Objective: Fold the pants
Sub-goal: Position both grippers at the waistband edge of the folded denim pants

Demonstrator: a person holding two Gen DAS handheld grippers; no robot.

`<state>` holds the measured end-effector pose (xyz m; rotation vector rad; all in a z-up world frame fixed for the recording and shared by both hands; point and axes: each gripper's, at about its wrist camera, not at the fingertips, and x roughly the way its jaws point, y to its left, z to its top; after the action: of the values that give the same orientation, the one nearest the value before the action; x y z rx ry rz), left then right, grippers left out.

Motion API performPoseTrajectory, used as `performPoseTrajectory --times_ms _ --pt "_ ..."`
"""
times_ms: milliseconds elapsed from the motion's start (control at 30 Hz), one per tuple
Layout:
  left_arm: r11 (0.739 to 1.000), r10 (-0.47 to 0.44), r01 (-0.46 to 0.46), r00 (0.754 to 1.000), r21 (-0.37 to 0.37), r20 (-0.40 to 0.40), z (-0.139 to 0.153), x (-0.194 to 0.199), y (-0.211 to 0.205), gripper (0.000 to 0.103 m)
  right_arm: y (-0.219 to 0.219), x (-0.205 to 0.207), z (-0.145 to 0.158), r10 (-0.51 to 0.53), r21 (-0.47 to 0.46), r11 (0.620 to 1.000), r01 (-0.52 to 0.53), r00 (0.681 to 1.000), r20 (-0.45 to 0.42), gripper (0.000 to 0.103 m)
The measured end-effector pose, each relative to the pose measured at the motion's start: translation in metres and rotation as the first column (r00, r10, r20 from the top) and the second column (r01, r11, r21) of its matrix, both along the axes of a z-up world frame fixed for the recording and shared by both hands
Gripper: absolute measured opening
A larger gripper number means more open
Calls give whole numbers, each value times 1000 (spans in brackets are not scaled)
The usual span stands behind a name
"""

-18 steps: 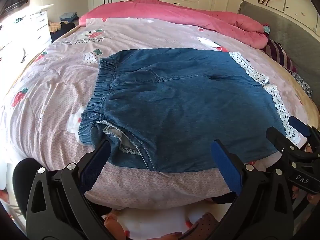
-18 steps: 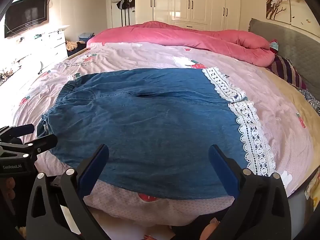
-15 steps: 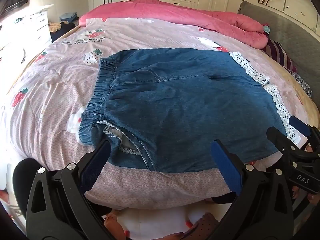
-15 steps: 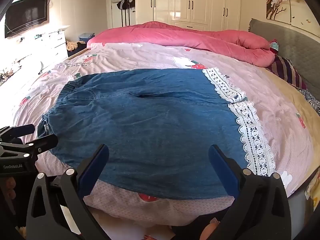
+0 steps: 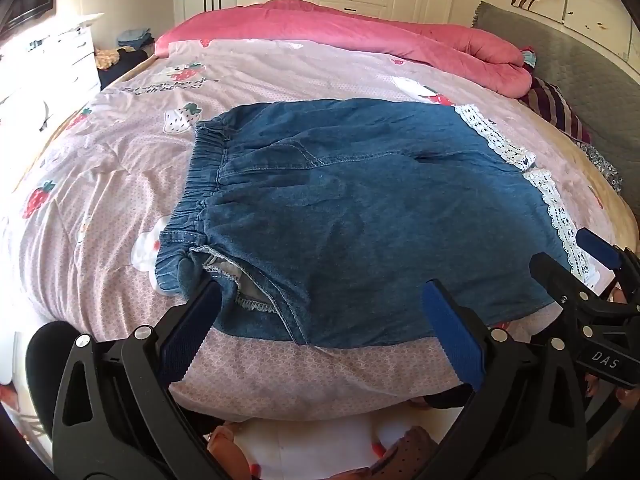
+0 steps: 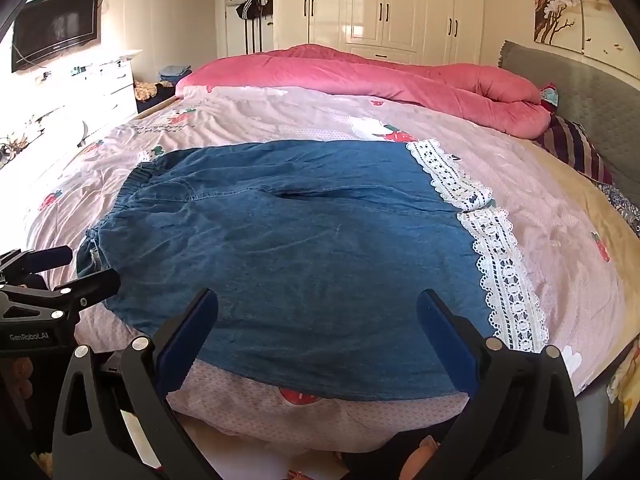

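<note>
Blue denim pants [image 5: 360, 216] with white lace hems [image 5: 560, 216] lie flat across the bed, elastic waistband [image 5: 200, 176] to the left. They also show in the right wrist view [image 6: 304, 248], lace hem [image 6: 496, 256] to the right. My left gripper [image 5: 320, 308] is open and empty at the near edge, by the waistband corner. My right gripper [image 6: 316, 316] is open and empty at the near edge, toward the leg end. Each gripper shows at the edge of the other's view.
The bed has a pink strawberry-print cover [image 5: 120, 168]. A rolled pink duvet [image 6: 380, 76] lies at the far side. A grey headboard [image 6: 592, 92] and striped pillow [image 6: 576, 148] are at the right. A white dresser [image 6: 112, 84] stands left.
</note>
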<state>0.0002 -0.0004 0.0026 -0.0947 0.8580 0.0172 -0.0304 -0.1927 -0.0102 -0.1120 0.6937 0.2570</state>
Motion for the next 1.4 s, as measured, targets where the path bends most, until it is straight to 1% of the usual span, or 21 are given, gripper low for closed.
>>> performPoseTrajectory --times_ms 1400 --pt "1000 4 -5 1000 21 28 6 -1 -3 94 0 -2 1 2 0 1000 -2 1000 0 99"
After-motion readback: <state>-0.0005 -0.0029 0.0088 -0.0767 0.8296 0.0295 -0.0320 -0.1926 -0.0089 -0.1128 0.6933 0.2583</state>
